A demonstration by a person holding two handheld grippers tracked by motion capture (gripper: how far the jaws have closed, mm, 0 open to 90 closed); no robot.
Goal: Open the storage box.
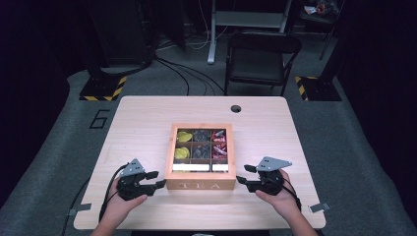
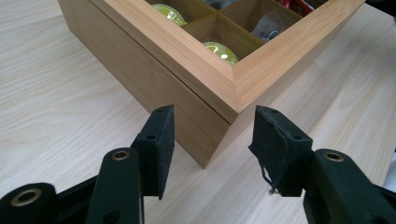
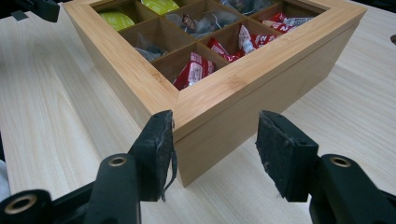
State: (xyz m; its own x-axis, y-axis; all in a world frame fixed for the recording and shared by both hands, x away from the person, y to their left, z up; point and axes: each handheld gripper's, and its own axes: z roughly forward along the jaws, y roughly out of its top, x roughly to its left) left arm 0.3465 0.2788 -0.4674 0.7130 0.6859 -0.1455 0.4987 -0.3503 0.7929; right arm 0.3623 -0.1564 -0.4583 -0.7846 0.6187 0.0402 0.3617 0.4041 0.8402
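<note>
A wooden tea box marked "TEA" stands in the middle of the table, its framed lid down. Yellow-green packets fill its left compartments, dark ones the middle, red ones the right. My left gripper sits at the box's front left corner. In the left gripper view that corner of the box lies just beyond my open left gripper, no pad touching it. My right gripper is at the front right corner. There the box pokes between my right gripper's spread jaws, with no firm press visible.
The light wooden table has a round cable hole near its far edge. A dark folding chair stands on the floor behind it. Bare tabletop lies on both sides of the box.
</note>
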